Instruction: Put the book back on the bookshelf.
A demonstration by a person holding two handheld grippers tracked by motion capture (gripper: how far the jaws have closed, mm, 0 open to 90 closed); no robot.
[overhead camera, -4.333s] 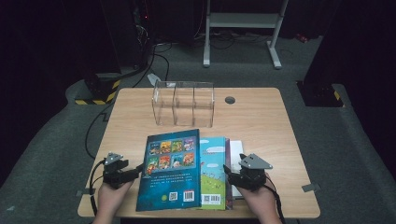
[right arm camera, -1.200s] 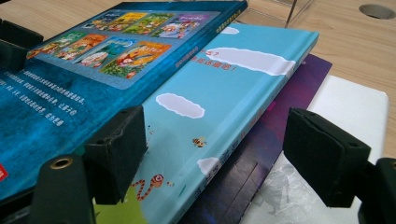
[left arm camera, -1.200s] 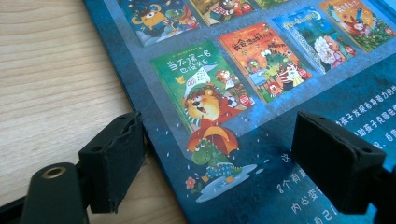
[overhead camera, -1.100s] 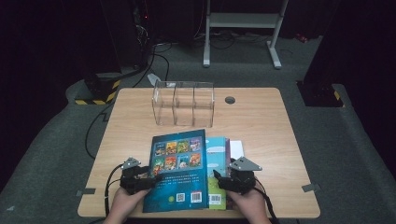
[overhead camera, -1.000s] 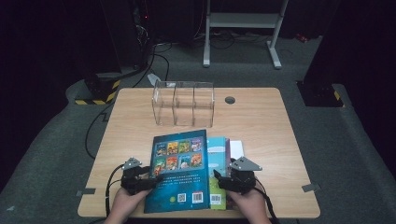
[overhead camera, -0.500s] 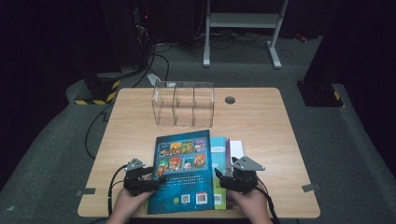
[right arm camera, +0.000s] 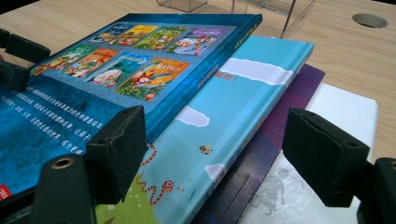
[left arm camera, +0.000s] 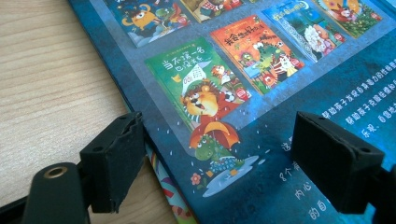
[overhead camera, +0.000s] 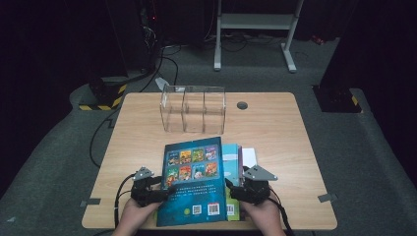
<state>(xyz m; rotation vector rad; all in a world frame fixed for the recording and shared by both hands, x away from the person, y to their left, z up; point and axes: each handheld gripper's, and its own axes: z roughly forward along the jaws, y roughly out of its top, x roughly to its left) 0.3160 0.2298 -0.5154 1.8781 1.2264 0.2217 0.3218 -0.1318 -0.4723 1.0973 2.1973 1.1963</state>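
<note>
A dark blue picture book (overhead camera: 194, 187) lies on top of a stack near the table's front edge. Below it, jutting out to the right, are a light blue book (right arm camera: 219, 126), a purple book (right arm camera: 280, 135) and a white one (right arm camera: 336, 116). My left gripper (overhead camera: 164, 193) is at the top book's left edge. It stands open (left arm camera: 224, 168), with one jaw over the wood and the other over the cover (left arm camera: 261, 93). My right gripper (overhead camera: 230, 191) is at the stack's right side. It is open too (right arm camera: 219, 158), its jaws spanning the top book's right edge and the lower books.
A clear three-compartment acrylic box (overhead camera: 193, 109) stands at the back middle of the wooden table (overhead camera: 295, 147), with a round cable hole (overhead camera: 241, 105) to its right. Cables trail from both grippers off the front edge.
Both grippers have come in from the stack's flanks to the top book's side edges and nearer the front. The top book has turned straighter and shifted slightly right.
</note>
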